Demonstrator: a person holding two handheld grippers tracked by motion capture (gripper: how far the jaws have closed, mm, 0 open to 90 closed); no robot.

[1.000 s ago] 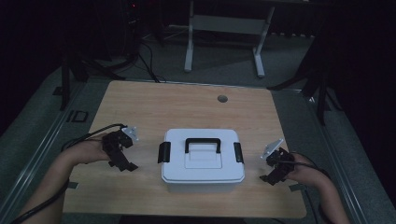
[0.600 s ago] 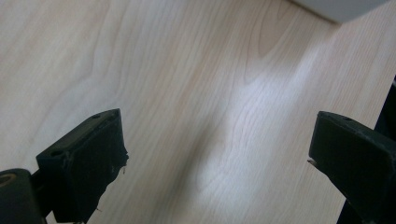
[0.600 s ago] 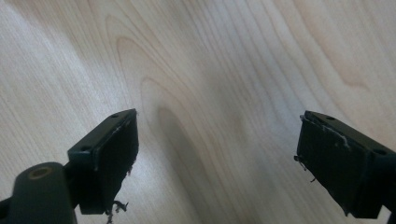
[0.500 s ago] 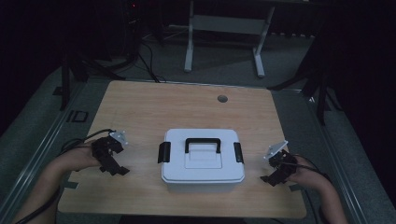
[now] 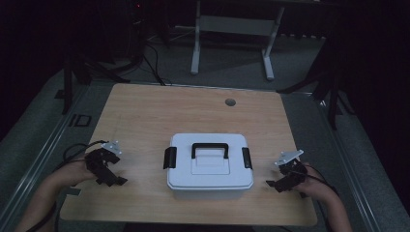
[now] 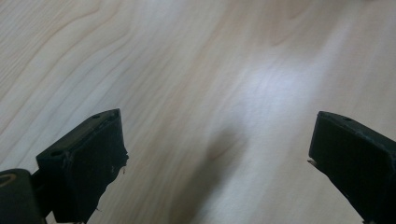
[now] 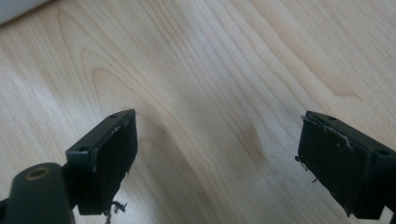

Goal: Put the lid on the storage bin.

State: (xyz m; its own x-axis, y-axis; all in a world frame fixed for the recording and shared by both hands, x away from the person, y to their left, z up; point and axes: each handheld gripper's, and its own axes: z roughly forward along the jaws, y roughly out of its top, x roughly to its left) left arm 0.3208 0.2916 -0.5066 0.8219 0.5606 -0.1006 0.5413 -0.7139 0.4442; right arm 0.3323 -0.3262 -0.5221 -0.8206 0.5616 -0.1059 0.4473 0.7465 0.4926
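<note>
— Start with what's closest to us. What are the hands doing?

— Each holds a gripper low over the near part of the table (image 5: 145, 111). The left gripper (image 5: 112, 180) sits off to the left of the box, the right gripper (image 5: 273, 184) off to its right, both apart from it, neither touching. In the left gripper view its jaws stand wide apart with bare wood grain between them (image 6: 219, 135); the right gripper view shows the same, jaws spread and empty (image 7: 215, 140), with a pale corner at the top left edge that may be the box.

— And the box itself?

— A white lidded storage box (image 5: 210, 181), sitting flat between the two grippers, a little nearer our edge than the far one. It looks like hard plastic, so I'd guess stiff and smooth, a bit slippery on the plain walls. I can't tell whether anything is inside, so the weight is a guess; empty, it should be light.

— Where would you take hold?

— The black carry handle (image 5: 210, 147) lying across the lid is the obvious place for lifting. To open it, the black latches, the left latch (image 5: 169, 157) and the right latch (image 5: 246, 158), one at each short end, each facing a gripper.

— Which way does it run?

— Its long axis goes left to right across the table, handle along the same line, lid up. Farther back there's a small round grommet hole (image 5: 230, 102), then a desk frame (image 5: 232, 24) on the dark floor beyond
</note>
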